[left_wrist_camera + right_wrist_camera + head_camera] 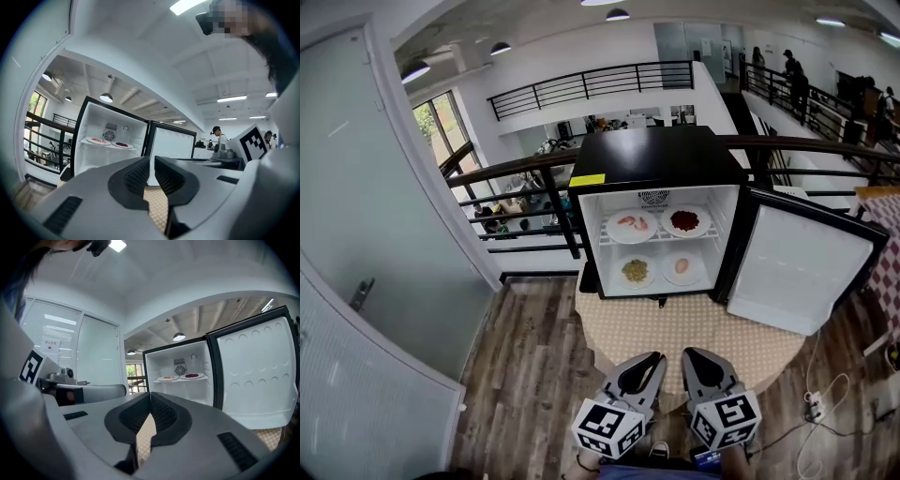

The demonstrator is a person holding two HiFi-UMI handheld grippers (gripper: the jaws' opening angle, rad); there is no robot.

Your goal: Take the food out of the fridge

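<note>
A small black fridge (654, 159) stands ahead with its door (797, 267) swung open to the right. On its upper shelf sit a plate of pink food (631, 225) and a plate of dark red food (685, 221). Below lie a plate of greenish food (635, 272) and a plate with a pale piece (682, 268). My left gripper (653, 362) and right gripper (691, 357) hover side by side well short of the fridge, both shut and empty. The upper plates (110, 142) (180, 377) show in both gripper views.
The fridge rests on a beige round mat (703, 333) over a wood floor. A black railing (516, 192) runs behind it. A glass partition (366, 253) fills the left. Cables and a power strip (814, 405) lie at the lower right. People stand in the far background.
</note>
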